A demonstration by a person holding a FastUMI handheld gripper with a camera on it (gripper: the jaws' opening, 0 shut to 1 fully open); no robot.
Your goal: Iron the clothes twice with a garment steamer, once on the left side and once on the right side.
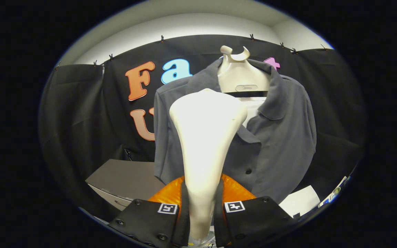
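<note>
Between the tongs [201, 213], one steamer [207, 137], one shirt [281, 137]

Light comes from 12 o'clock, where the pale ceiling band glows evenly. The white garment steamer [207, 137], held between the fingers of the hand-held gripper [202, 213], is overexposed: its broad head is washed out with glare. The grey shirt [281, 137] is softly lit with mild fold shadows. Black cloth toward 9 and 3 o'clock falls dim. Fisheye bending curves the edges; focus stays fairly sharp
</note>
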